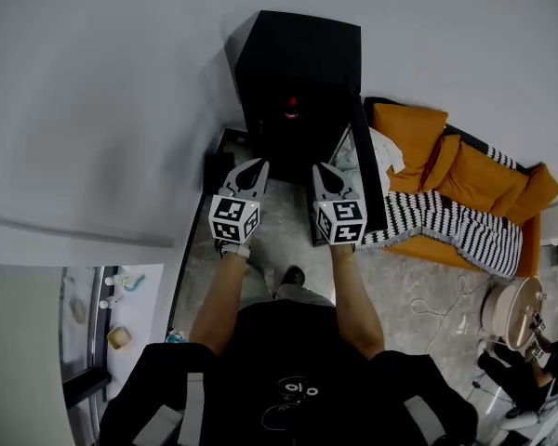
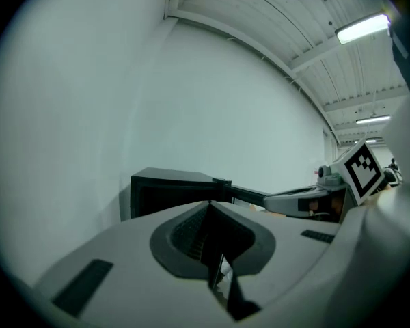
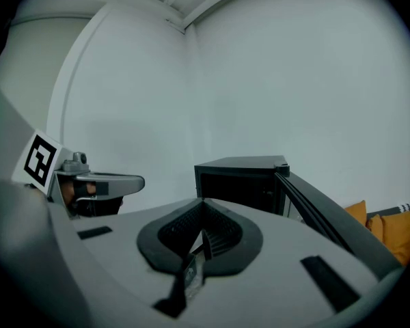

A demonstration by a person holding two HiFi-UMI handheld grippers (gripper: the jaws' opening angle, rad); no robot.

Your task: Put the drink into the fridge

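While the person holds both claws up side by side, each one is closed to its tip and holds nothing. The left gripper (image 2: 210,203) shows its ribbed pads meeting, and the right gripper (image 3: 203,201) looks the same in its own view. Just beyond the tips stands the black fridge (image 1: 298,49) against the white wall. Its door (image 1: 372,170) is swung open to the right and seen almost edge-on.

The inside of the fridge is dark. From the head view only a small red spot (image 1: 291,111) shows in it, too small to say whether it is the drink. Both gripper views show nothing but blackness in there.

Right of the door lies an orange sofa (image 1: 474,179) with a striped blanket (image 1: 456,226), its near end hidden behind the door. The floor (image 1: 279,240) below the claws is pale and mottled. At the lower right edge another person (image 1: 539,360) is cut off by the frame.
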